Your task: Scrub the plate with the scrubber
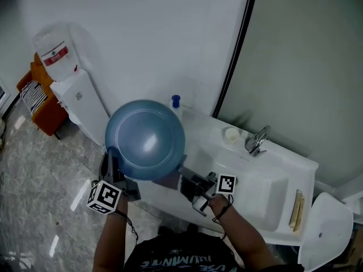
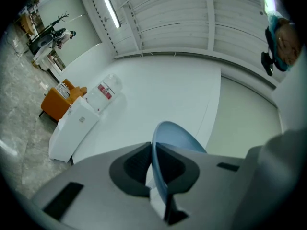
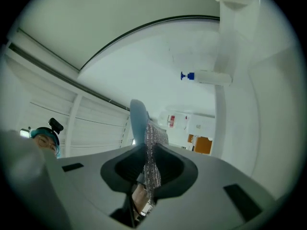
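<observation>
In the head view a round blue plate (image 1: 146,139) is held up in the air in front of the white counter. My left gripper (image 1: 116,170) is shut on its lower left rim. The left gripper view shows the plate's rim (image 2: 175,134) edge-on, pinched between the jaws of the left gripper (image 2: 153,158). My right gripper (image 1: 191,185) is at the plate's lower right edge, shut on a grey glittery scrubber (image 1: 170,180). The right gripper view has the scrubber (image 3: 154,145) clamped in the right gripper (image 3: 147,163) and lying against the plate (image 3: 138,115).
A white counter with a sink (image 1: 266,200) and a faucet (image 1: 256,140) lies to the right. A blue-capped bottle (image 1: 176,102) and a small cup (image 1: 231,134) stand at its back. A water dispenser (image 1: 74,95) and an orange chair (image 1: 42,103) are at the left.
</observation>
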`<state>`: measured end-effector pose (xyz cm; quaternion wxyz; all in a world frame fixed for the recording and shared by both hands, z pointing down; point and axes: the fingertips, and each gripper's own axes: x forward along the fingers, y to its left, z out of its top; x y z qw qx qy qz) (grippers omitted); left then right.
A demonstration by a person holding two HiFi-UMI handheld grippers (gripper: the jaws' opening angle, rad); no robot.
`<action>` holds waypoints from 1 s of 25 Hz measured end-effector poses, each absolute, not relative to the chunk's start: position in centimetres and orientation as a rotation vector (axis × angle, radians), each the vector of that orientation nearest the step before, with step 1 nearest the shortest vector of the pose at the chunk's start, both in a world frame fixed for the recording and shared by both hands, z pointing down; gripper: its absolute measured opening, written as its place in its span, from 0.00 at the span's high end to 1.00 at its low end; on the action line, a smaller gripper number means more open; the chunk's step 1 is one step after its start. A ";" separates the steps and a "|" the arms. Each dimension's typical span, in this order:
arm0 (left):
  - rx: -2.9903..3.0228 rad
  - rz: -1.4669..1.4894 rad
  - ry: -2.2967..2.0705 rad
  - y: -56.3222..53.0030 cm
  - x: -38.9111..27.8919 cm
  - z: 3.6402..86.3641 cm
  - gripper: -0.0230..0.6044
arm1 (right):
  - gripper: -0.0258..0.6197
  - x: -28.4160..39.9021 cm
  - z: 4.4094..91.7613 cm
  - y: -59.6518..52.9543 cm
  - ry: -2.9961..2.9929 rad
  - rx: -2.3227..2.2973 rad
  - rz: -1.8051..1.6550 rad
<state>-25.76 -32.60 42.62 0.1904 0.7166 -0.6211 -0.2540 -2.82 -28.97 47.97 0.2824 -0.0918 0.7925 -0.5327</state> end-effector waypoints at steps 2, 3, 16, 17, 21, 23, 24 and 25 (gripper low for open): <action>2.015 -0.691 -1.756 -32.3 -25.9 43.2 0.92 | 0.84 -1.5 48.0 -29.6 2.129 -0.287 -1.409; 2.016 -0.678 -1.758 -32.2 -26.0 43.5 0.92 | 0.84 -1.0 48.0 -29.9 2.136 -0.306 -1.399; 1.982 -0.539 -1.790 -30.1 -27.0 47.6 0.92 | 0.84 1.0 48.3 -32.3 2.458 -0.593 -1.256; 1.985 -0.513 -1.798 -30.1 -27.1 47.8 0.92 | 0.84 0.9 49.1 -32.3 2.525 -0.666 -1.230; 1.937 -0.398 -1.819 -30.3 -27.6 49.5 0.92 | 0.84 1.0 51.3 -32.4 2.717 -0.882 -1.139; 1.897 -0.351 -1.814 -30.7 -27.6 50.6 0.92 | 0.84 1.1 51.3 -32.6 2.736 -0.927 -1.101; 1.876 -0.331 -1.810 -30.9 -27.5 51.2 0.92 | 0.84 1.2 51.2 -32.7 2.742 -0.954 -1.080; 1.856 -0.311 -1.804 -31.1 -27.4 51.8 0.92 | 0.84 1.4 51.2 -32.8 2.750 -0.985 -1.058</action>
